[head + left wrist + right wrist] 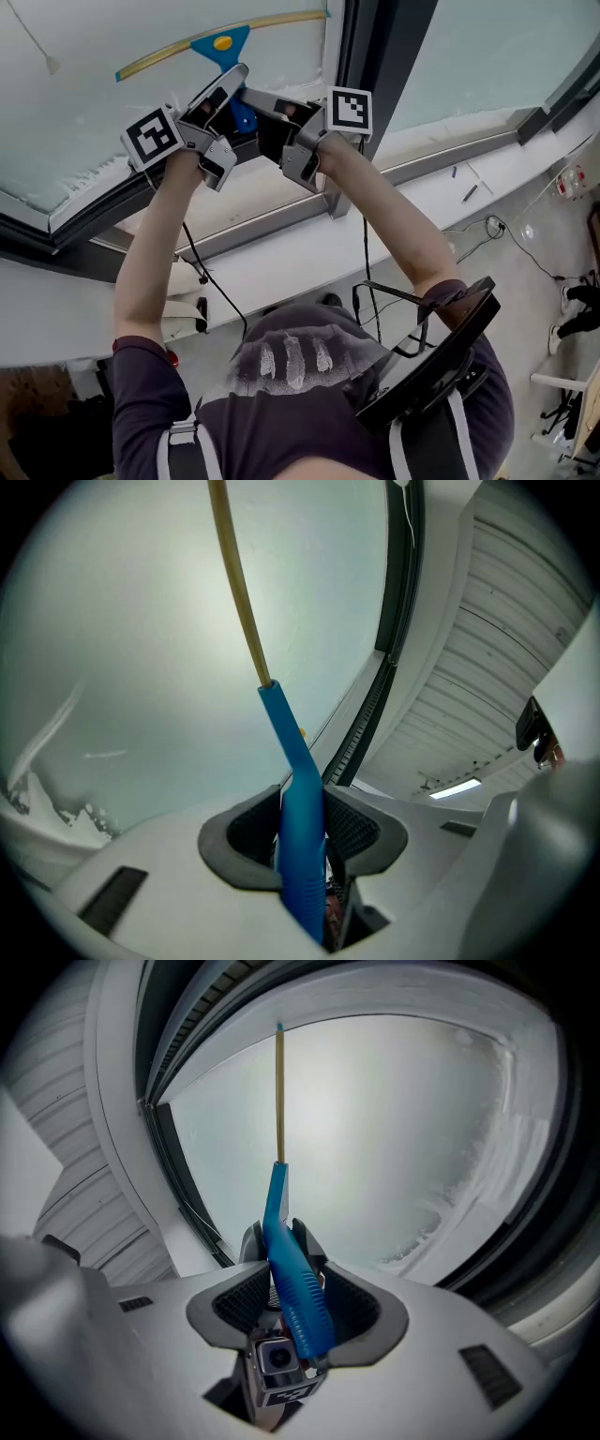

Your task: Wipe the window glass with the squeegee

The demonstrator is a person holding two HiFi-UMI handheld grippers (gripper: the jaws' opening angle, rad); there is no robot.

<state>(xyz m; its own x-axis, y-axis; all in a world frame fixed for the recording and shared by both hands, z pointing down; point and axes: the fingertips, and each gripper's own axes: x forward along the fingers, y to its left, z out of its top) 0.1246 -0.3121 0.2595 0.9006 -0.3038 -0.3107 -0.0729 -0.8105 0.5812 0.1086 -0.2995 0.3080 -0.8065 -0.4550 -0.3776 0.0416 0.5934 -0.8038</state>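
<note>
Head view: I've got the squeegee [225, 49] up against the window glass [75, 112]. Its handle points down toward me and the long blade strip lies crosswise, slightly tilted. It has a blue body, a yellow button and a yellowish strip. The left gripper [228, 89] and right gripper [272, 108] both clamp the handle.

Left gripper view: the jaws pinch the blue handle, and the strip runs up the pane.

Right gripper view: the jaws grip the ribbed handle, which leans left.
</note>
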